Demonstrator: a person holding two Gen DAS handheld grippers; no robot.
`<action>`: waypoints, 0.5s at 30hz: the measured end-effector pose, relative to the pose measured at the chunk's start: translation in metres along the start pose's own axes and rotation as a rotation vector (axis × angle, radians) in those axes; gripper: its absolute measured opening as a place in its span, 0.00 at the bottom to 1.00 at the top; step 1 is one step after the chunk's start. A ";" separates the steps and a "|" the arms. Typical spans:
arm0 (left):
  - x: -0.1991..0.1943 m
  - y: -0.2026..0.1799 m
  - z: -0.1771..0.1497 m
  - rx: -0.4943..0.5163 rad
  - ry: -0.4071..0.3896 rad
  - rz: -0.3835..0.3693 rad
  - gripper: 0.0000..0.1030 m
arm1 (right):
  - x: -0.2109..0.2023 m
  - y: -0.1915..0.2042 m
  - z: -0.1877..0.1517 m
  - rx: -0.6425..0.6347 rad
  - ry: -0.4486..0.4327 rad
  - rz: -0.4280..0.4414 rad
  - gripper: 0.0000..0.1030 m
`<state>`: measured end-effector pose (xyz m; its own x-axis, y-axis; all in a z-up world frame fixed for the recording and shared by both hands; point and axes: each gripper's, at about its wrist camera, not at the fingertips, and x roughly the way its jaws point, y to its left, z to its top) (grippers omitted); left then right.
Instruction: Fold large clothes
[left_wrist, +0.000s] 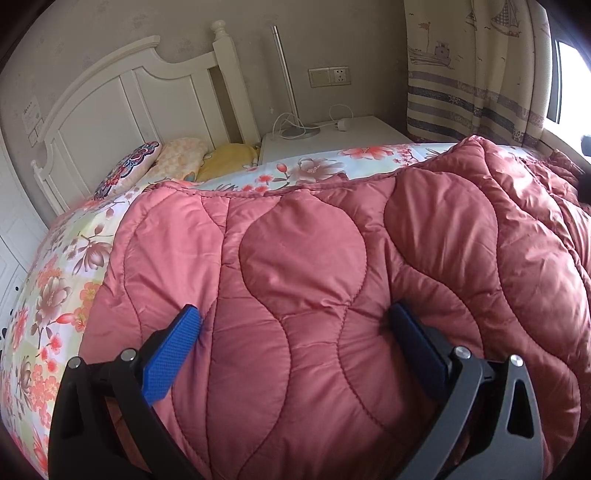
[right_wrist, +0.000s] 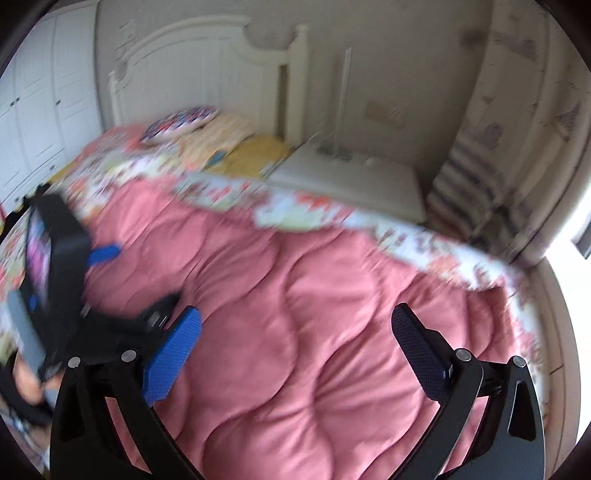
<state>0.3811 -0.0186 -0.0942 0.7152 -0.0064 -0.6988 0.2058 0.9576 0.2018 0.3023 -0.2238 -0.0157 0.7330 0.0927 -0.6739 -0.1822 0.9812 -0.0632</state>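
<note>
Only the right wrist view shows the left tongs (right_wrist: 105, 254), blurred. The pink quilted garment (left_wrist: 314, 280) lies puffy on the flowered bed (left_wrist: 48, 295). Both left tongs (left_wrist: 293, 317) and right tongs (right_wrist: 295, 317) stand wide apart, holding nothing.

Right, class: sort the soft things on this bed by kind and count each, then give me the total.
Pink quilted garment: 1
Pillows at the headboard: 3, one embroidered, one pale floral, one yellow
Floral bedsheet: 1
Total: 5
</note>
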 end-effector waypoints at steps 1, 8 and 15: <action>0.000 0.000 0.000 -0.002 -0.002 -0.002 0.98 | 0.009 -0.009 0.009 0.029 -0.003 -0.012 0.94; -0.003 0.006 -0.003 -0.025 -0.015 -0.034 0.98 | 0.109 -0.030 0.011 0.047 0.224 -0.071 0.93; -0.010 0.011 0.013 -0.042 0.052 -0.040 0.98 | 0.124 -0.041 -0.001 0.114 0.251 -0.004 0.96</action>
<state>0.3851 -0.0120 -0.0765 0.6712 -0.0313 -0.7407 0.2045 0.9682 0.1443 0.4003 -0.2523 -0.0976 0.5458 0.0576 -0.8360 -0.0942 0.9955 0.0071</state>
